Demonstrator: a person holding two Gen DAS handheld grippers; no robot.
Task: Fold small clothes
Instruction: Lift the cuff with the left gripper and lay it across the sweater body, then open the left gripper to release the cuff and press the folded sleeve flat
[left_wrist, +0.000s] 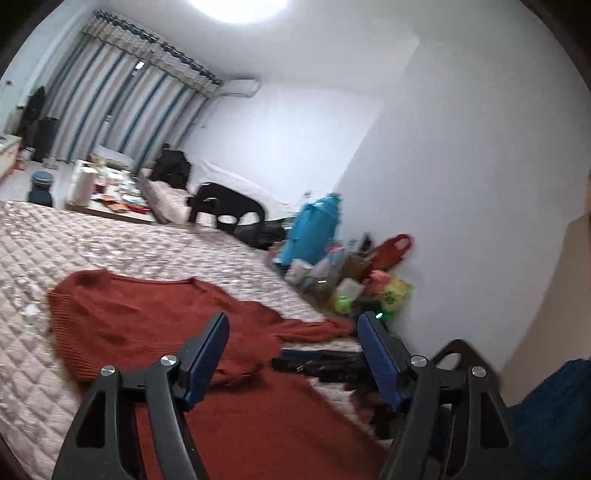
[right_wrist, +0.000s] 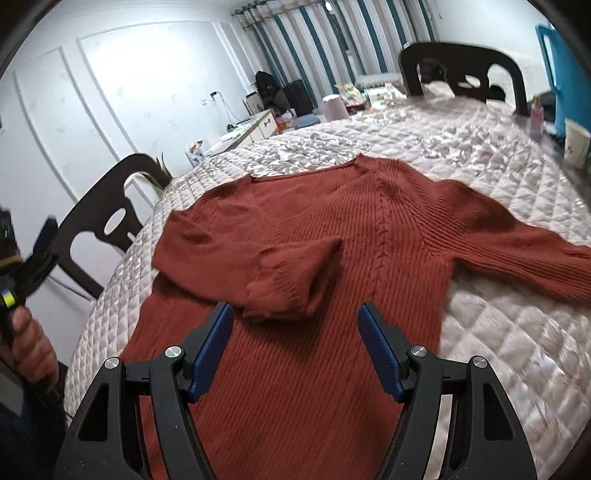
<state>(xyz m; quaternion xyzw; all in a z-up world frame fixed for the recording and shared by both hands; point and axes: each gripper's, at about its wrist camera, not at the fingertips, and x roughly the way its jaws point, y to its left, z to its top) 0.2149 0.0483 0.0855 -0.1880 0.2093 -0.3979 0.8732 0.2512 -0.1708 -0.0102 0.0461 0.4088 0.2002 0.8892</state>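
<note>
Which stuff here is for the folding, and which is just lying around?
For the folding:
- red sweater, one sleeve already folded across it
- quilted cover underneath
- left tongs and right tongs, both open and empty

Just lying around:
- black chairs
- blue bag
- paper cup
- clutter by the wall

L claw (left_wrist: 293, 334) open over sweater (left_wrist: 147, 317)

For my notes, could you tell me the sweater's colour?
Rust red, ribbed knit sweater; clearest in the right wrist view.

Black claw (right_wrist: 295, 343) arms — blue ribbed pads (right_wrist: 376, 350), silver screws.
</note>
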